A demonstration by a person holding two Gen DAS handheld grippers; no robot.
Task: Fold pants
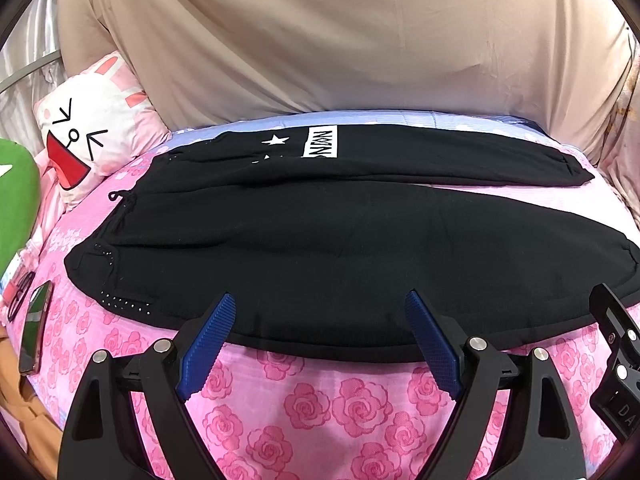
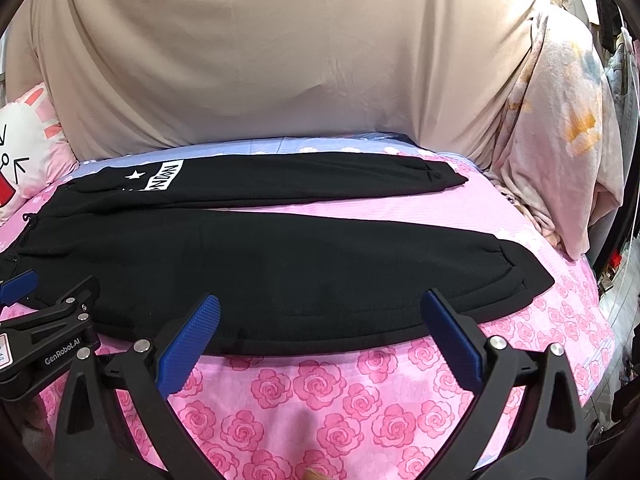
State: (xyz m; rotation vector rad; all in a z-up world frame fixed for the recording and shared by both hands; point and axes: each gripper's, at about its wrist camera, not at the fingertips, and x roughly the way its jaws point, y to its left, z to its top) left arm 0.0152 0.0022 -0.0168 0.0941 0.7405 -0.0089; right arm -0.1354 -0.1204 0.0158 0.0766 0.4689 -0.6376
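Black pants [image 1: 320, 248] lie flat across the pink rose-print bed cover [image 1: 320, 412], waistband at the left, both legs running right. The far leg carries a white star and a white label [image 1: 320, 142]. My left gripper [image 1: 320, 300] stands open at the near edge of the near leg, blue pads wide apart, nothing between them. In the right wrist view the same pants [image 2: 280, 264] spread out with the cuffs at the right. My right gripper [image 2: 320, 302] is open too, just above the near leg's edge. The left gripper's body [image 2: 44, 344] shows at the left there.
A beige sheet [image 1: 320, 40] hangs behind the bed. A white and pink cartoon pillow [image 1: 88, 132] and a green cushion [image 1: 16, 196] lie at the left. A phone [image 1: 36, 332] and glasses [image 1: 18, 296] rest near the left edge. A bundled pale blanket [image 2: 560, 140] sits at the right.
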